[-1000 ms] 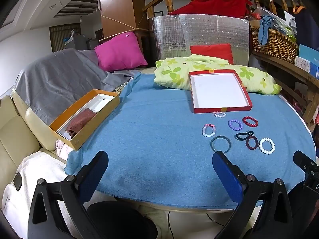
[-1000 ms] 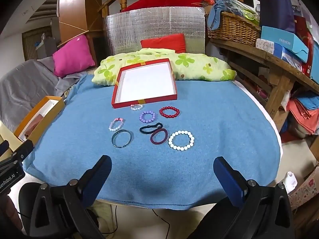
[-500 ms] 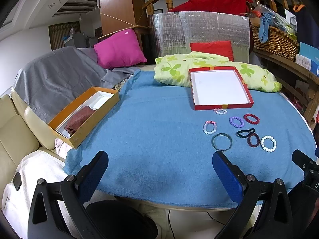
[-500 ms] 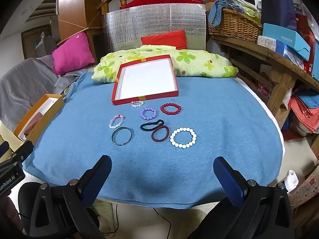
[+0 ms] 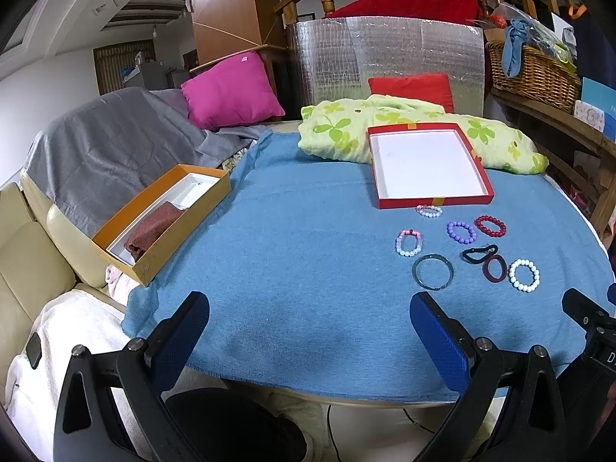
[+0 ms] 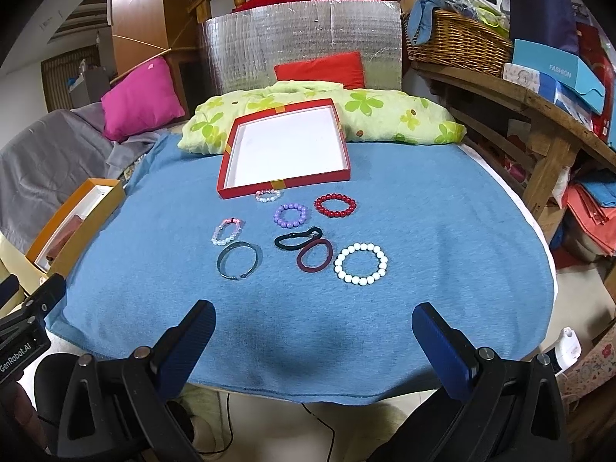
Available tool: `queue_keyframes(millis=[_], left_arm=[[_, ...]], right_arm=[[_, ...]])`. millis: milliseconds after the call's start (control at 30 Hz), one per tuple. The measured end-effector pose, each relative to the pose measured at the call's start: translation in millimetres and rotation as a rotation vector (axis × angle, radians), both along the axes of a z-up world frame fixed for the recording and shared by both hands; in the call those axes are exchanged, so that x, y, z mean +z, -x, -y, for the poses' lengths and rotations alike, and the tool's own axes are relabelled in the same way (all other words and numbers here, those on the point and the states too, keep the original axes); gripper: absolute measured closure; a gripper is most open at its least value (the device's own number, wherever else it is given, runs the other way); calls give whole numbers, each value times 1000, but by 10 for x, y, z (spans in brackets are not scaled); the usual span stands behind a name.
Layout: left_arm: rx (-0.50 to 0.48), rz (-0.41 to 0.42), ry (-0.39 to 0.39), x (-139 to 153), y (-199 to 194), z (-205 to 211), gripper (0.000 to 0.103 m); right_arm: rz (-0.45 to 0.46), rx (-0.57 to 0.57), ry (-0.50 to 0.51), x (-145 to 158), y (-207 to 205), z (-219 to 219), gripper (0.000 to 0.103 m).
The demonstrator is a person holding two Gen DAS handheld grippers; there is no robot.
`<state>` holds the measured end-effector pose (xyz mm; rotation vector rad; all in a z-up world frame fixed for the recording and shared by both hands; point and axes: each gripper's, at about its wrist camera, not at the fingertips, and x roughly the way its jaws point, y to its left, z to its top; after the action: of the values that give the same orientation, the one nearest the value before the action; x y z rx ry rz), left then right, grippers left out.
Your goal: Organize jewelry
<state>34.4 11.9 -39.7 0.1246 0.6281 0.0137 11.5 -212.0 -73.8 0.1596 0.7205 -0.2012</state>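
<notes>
Bracelets, beaded rings like the white one (image 6: 360,263), lay on fuzzy blue cloth (image 6: 423,211) near the red tray (image 6: 285,185); we held both grippers (image 5: 310,329) (image 6: 313,331) wide open, empty.

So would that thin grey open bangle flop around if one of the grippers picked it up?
Probably not. The grey bangle holds a clean round hoop with a gap, suggesting rigid metal. It looks thin and smooth, so it might slip or skate across the blue cloth when nudged.

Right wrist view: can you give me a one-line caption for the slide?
Open right gripper hovers at the near edge of the blue cloth, facing eight bracelets and bands before an empty red box.
</notes>
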Motion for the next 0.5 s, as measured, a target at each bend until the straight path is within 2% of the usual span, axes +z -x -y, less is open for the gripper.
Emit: queue_keyframes(millis=[333,500], left_arm=[[0,-11,-13,-45,-42,43,0],[5,-17,-17,-62,-68,51,0]], right_arm=[[-4,-2,33,-58,-50,40,0],[-14,0,19,-84,-85,61,0]])
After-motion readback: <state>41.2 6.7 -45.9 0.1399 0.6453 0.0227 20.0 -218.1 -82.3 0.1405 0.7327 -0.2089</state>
